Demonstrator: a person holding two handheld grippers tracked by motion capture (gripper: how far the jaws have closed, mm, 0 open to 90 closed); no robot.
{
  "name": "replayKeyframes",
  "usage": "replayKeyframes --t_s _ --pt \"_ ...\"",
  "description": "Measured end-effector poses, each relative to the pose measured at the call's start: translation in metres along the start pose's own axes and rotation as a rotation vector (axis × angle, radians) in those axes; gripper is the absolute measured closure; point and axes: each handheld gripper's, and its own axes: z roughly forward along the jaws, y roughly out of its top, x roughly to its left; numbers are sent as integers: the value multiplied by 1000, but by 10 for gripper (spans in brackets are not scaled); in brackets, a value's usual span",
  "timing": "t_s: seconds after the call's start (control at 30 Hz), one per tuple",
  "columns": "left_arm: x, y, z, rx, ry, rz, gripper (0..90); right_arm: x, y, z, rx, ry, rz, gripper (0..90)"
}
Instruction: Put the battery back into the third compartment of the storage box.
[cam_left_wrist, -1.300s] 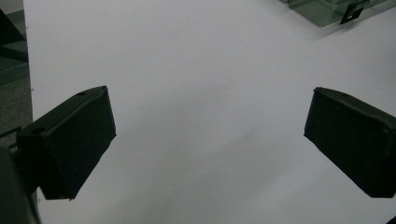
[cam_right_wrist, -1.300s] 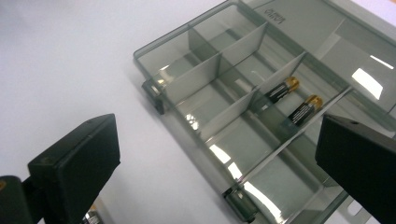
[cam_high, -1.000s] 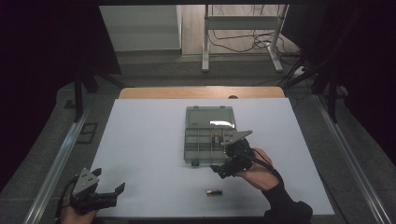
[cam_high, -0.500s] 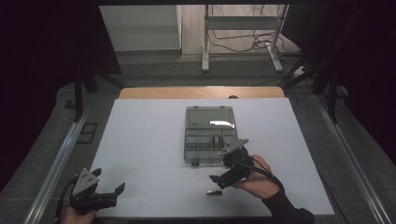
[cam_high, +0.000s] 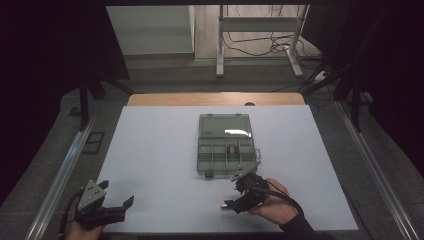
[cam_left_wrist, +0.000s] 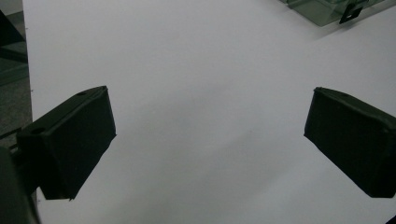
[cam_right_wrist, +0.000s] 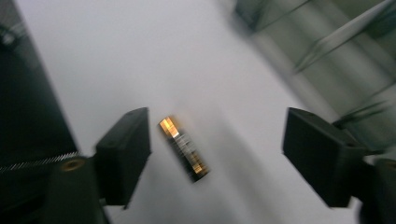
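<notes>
A small black and gold battery (cam_right_wrist: 183, 149) lies flat on the white table (cam_high: 165, 150) near its front edge. My right gripper (cam_right_wrist: 217, 149) is open, and the battery lies between its jaws, close to the left one, with no contact visible. From above, the right gripper (cam_high: 232, 205) points left over the battery (cam_high: 227, 205), just in front of a clear compartment box (cam_high: 226, 145) with its lid open. My left gripper (cam_high: 120, 207) rests open at the front left corner; its jaws (cam_left_wrist: 205, 140) hold nothing.
The box's front corner and latch (cam_left_wrist: 348, 11) show at the far right of the left gripper view. A wooden strip (cam_high: 215, 99) borders the table's far edge. Metal rails run along both sides, and a stand with cables (cam_high: 260, 47) sits on the floor beyond.
My right gripper has moved from the compartment box toward the front of the table and turned left, so the battery now lies between its jaws. The left gripper has stayed still.
</notes>
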Motion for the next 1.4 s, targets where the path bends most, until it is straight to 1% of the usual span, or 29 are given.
replayKeyframes --t_s 0.03,0.13,0.2,0.3,0.33,0.4,0.43,0.47,0.5,0.53,0.57,0.7,0.73,0.83,0.9,0.93,1.1,1.17,1.33,1.4 --pt "0 0 0 0 0 1 23 2 0 1 4 0 -14 349" --pt "0 0 0 0 1 2 23 7 -1 5 27 20 -40 430" --pt "0 0 0 1 0 2 23 8 -2 10 50 34 -68 488" --pt "0 0 0 1 0 2 23 9 -3 17 80 42 -98 558" --pt "0 0 0 2 0 3 23 9 -4 19 85 44 -101 584" --pt "0 0 0 2 0 3 23 10 -5 23 94 45 -122 649" --pt "0 0 0 2 0 3 23 10 -6 25 100 43 -136 694" --pt "0 0 0 2 0 3 23 12 -7 28 112 33 -153 715" --pt "0 0 0 2 0 3 23 13 -7 30 118 29 -163 764" --pt "0 0 0 2 0 4 23 14 -8 31 133 30 -181 764" --pt "0 0 0 1 0 4 23 15 -8 31 134 25 -189 768" --pt "0 0 0 0 -1 5 23 17 -8 30 127 10 -200 769" --pt "0 0 0 -1 -1 5 23 17 -7 29 127 15 -204 769" --pt "0 0 0 0 -1 3 23 18 -6 26 109 1 -207 770" --pt "0 0 0 -1 -2 2 23 17 -4 23 102 -7 -200 770" --pt "0 0 0 -2 -2 2 23 16 -4 22 90 -6 -192 770" --pt "0 0 0 -1 -3 0 23 13 -3 16 62 -9 -176 770" --pt "0 0 0 -1 -4 0 23 12 -2 14 50 -19 -165 770" --pt "1 0 0 -2 -5 -1 23 9 1 9 26 -20 -136 770" --pt "1 0 0 -3 -6 -1 23 8 1 7 17 -24 -137 770"
